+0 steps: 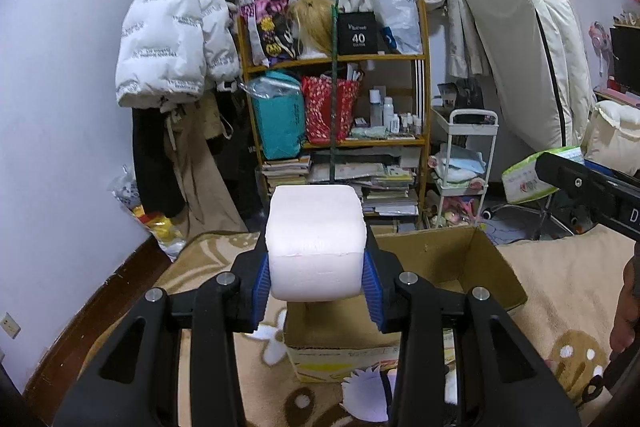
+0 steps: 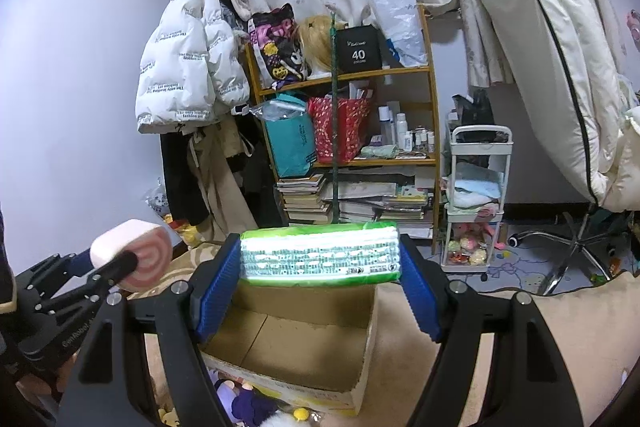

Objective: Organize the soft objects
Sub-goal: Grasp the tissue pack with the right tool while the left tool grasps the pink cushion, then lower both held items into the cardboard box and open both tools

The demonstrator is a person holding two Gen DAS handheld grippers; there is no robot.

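My left gripper point(image 1: 316, 275) is shut on a pink swirl-roll cushion point(image 1: 316, 241) and holds it above the near-left part of an open cardboard box point(image 1: 492, 267). The cushion also shows in the right wrist view point(image 2: 132, 255), its pink spiral end facing me. My right gripper point(image 2: 320, 273) is shut on a green-and-white tissue pack point(image 2: 320, 255) and holds it level over the same box point(image 2: 304, 339), whose inside looks bare. The tissue pack also shows in the left wrist view point(image 1: 528, 177), at the right.
The box sits on a beige patterned blanket point(image 1: 560, 287). Behind stand a wooden shelf point(image 1: 340, 59) full of bags and books, a white trolley point(image 1: 468, 155), hanging coats point(image 1: 172, 43) and an office chair base point(image 2: 572, 247). Plush toys point(image 2: 240, 403) lie by the box's near side.
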